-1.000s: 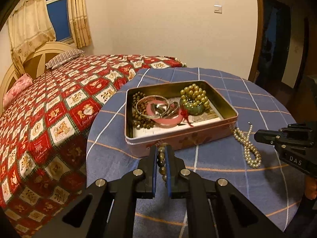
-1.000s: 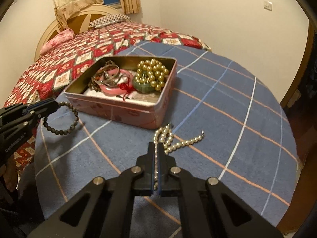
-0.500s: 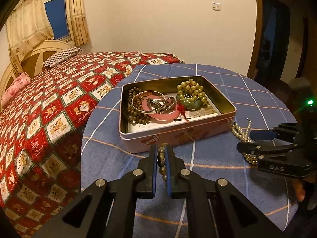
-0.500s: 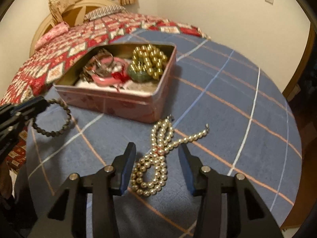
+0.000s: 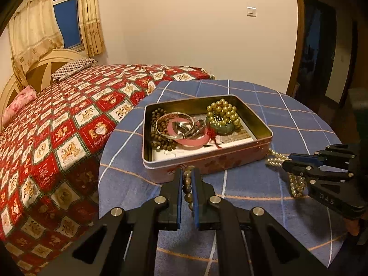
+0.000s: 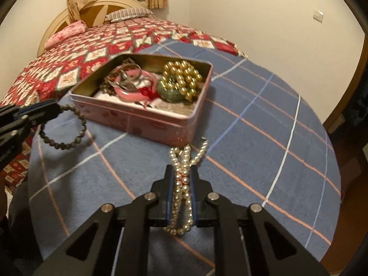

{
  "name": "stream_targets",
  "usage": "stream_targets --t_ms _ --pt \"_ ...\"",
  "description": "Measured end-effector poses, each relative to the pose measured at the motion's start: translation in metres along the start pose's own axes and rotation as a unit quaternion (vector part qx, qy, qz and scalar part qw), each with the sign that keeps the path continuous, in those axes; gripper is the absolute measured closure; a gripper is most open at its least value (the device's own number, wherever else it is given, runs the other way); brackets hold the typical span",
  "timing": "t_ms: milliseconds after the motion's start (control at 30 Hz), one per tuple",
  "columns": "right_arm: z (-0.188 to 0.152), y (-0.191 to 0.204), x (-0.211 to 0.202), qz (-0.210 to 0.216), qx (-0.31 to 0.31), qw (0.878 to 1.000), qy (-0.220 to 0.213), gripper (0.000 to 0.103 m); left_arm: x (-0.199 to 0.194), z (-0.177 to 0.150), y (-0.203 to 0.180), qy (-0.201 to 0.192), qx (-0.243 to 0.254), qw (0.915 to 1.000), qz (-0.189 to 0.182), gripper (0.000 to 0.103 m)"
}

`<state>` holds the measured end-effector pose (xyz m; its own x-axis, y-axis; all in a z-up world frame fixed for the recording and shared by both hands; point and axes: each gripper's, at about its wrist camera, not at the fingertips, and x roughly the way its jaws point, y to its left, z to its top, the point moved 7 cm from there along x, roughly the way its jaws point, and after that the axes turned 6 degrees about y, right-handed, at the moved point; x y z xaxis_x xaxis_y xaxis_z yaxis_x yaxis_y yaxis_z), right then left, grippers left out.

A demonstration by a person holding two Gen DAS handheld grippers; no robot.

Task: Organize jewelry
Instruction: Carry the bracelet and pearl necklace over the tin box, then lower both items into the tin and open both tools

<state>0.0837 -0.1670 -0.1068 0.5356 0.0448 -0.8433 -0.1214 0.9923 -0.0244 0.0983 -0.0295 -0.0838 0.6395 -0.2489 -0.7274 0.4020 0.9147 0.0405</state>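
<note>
Right gripper (image 6: 181, 179) — jaws just closed in, now pinching the pearl necklace (image 6: 181, 184) between its blue pads; the strand's far loops trail on the tabletop (image 6: 253, 138) toward the tin's near corner, its near end hanging behind the fingertips.
Left gripper (image 5: 186, 179) — pressed together on a dark bead bracelet (image 6: 63, 127), the loop dangling beside the tin's front wall, above the blue plaid cloth.
Pink tin (image 5: 207, 163) — open, mid-tabletop, between and beyond both grippers; holds a brown bead strand, silver bangles (image 5: 177, 126), a pink bangle, a green ring with red tassel, and gold beads (image 5: 222, 112).
Bed (image 5: 69, 126) — red patchwork cover, left of the tabletop.
</note>
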Motion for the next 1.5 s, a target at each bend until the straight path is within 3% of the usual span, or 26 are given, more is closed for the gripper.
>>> stream_targets --t_ms 367,667,1067,1500 --pt "0.038 0.013 -0.051 0.005 -0.021 0.997 -0.070 0.088 -0.021 0.042 0.009 -0.039 0.011 0.9991 0.015 0.096" --pt "0.076 0.017 -0.063 0.007 -0.032 0.994 -0.104 0.088 -0.025 0.080 0.015 -0.062 0.019 0.9975 0.028 0.096" --pt "0.116 0.015 -0.049 0.011 -0.034 0.992 -0.118 0.088 0.003 0.113 0.028 -0.060 0.022 0.9969 0.046 0.096" --pt "0.135 0.012 -0.026 0.012 -0.032 0.993 -0.113 0.088 0.038 0.120 0.034 -0.041 0.021 0.9971 0.060 0.096"
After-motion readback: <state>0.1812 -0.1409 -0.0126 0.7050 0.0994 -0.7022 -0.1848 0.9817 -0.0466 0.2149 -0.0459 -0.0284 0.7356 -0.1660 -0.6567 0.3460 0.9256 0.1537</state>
